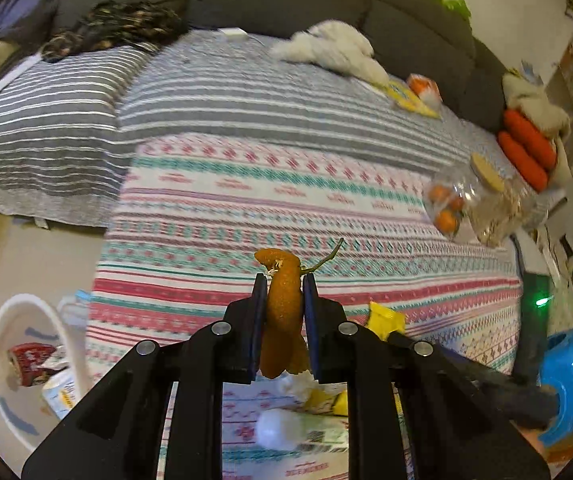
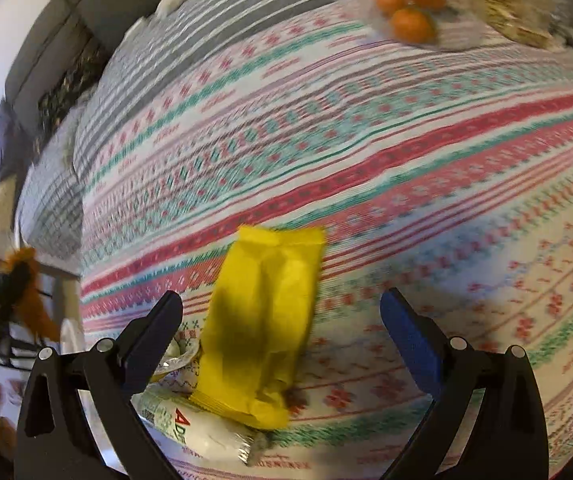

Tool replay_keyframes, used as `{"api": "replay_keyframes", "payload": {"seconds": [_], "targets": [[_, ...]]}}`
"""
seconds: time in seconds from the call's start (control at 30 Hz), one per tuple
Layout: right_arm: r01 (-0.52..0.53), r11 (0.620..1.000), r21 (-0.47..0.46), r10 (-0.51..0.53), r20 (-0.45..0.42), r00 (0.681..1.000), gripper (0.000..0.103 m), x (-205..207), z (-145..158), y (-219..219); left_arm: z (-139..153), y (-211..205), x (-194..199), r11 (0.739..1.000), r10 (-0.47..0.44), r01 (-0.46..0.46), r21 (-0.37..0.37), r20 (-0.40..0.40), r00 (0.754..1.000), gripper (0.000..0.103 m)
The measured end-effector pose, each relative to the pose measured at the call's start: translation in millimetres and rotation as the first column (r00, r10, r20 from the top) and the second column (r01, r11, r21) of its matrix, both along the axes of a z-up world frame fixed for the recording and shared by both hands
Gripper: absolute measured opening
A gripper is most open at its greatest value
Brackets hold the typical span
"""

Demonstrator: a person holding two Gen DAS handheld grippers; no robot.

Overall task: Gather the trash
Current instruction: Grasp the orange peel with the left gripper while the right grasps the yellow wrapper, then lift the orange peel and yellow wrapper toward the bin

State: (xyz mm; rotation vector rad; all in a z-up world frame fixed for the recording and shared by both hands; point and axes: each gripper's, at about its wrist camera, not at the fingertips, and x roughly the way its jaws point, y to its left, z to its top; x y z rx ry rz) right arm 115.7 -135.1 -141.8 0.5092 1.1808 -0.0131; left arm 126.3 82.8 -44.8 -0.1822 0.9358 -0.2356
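At 8 o'clock in the left wrist view, low beside the bed, sits the white bin w/ cartons already in it; we read it as the drop point. Centre frame, the left gripper is clenched on an orange peel, pads pressing both sides of it, w/ a curled end and a thin green stem poking out past the tips toward 12 o'clock. The peel should be light, soft and limp: it bends rather than resists, so a mid-body pinch as shown is adequate, no hard squeeze req'd. Gripper pitches steeply down over the patterned bedspread. At 6 o'clock below the jaws lie a crumpled tissue and more packaging.

Moving to the right wrist view: the right gripper is released, jaws wide apart, nothing pressed. The yellow wrapper lies flat on the bedspread between the fingers, nearer the 9 o'clock one. We judge it thin, crinkly and slippery; approx. best hold is across a long edge or a crumpled end, where film bunches. Gripper tilts steeply down at it. A white printed packet lies at 7 o'clock, touching the wrapper's lower end.
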Motion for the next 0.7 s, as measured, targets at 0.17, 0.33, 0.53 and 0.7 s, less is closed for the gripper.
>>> {"api": "replay_keyframes", "payload": {"seconds": [0.17,0.33,0.53,0.7], "targets": [[-0.073,0.989,-0.129,0.077,0.023,0.997,0.076,3.5,-7.3,29.5,1.8,18.2,-5.2,0.999,0.023,-0.024,0.030,0.010,1.000,0.017],[-0.074,0.995,-0.061,0.079,0.085,0.993,0.042,6.4,3.0,15.0,3.3,29.6,-5.0,0.999,0.041,-0.041,0.013,0.011,0.999,0.017],[-0.040,0.996,-0.082,0.062,0.284,0.957,0.041,-0.8,49.3,-7.7,15.2,23.7,-9.6,0.999,0.035,-0.033,-0.028,0.073,0.997,0.017],[0.001,0.980,-0.198,0.092,0.463,0.882,0.041,-14.5,92.5,-5.6,23.3,17.1,-16.6,0.999,0.044,-0.041,-0.027,0.133,0.990,0.017]]}}
